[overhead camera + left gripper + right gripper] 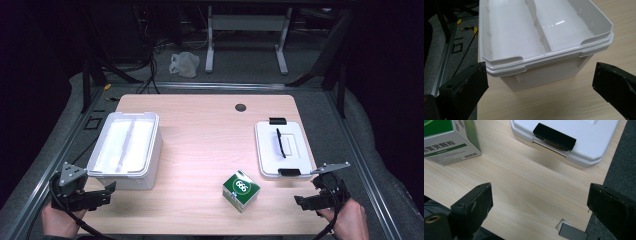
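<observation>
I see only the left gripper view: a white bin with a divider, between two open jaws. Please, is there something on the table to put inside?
Observer: Yes. A green and white box stands near the front edge, right of the white bin.
Operator: Where is the lid?
Observer: The white lid lies flat at the table's right side, black latches at both ends.
Operator: Is the right gripper holding anything?
Observer: No. The right gripper is open and empty, near the lid.
</observation>
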A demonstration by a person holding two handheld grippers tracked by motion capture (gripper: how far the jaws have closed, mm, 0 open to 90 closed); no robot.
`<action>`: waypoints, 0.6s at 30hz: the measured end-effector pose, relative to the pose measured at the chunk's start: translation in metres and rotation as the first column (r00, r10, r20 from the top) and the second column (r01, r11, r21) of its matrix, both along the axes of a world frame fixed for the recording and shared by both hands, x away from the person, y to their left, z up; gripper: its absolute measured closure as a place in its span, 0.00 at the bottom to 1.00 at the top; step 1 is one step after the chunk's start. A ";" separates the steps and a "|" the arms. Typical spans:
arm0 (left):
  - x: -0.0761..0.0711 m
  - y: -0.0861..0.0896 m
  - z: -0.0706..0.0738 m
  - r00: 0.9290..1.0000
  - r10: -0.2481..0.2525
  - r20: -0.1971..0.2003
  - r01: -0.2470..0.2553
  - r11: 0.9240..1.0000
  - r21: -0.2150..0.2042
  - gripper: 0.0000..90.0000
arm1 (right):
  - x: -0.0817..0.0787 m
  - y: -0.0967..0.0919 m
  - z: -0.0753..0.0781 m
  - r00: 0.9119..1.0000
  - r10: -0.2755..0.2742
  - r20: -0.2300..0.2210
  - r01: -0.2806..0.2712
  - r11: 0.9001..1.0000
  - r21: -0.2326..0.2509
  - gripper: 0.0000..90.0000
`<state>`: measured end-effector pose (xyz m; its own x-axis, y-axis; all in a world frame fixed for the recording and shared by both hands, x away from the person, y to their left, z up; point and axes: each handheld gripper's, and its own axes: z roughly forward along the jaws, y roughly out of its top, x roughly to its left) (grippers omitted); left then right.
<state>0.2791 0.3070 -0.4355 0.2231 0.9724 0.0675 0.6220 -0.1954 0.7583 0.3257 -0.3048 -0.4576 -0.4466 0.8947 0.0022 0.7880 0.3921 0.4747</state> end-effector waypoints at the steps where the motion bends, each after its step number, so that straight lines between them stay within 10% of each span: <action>1: 0.000 0.000 0.000 1.000 0.000 -0.001 0.000 1.000 0.001 0.00 | 0.000 0.001 0.000 1.000 0.001 -0.007 -0.001 1.000 -0.001 0.07; 18: 0.002 -0.005 -0.001 1.000 -0.012 -0.019 0.013 0.999 0.032 0.00 | 0.005 0.031 0.020 0.998 0.060 -0.008 -0.060 0.998 0.003 0.06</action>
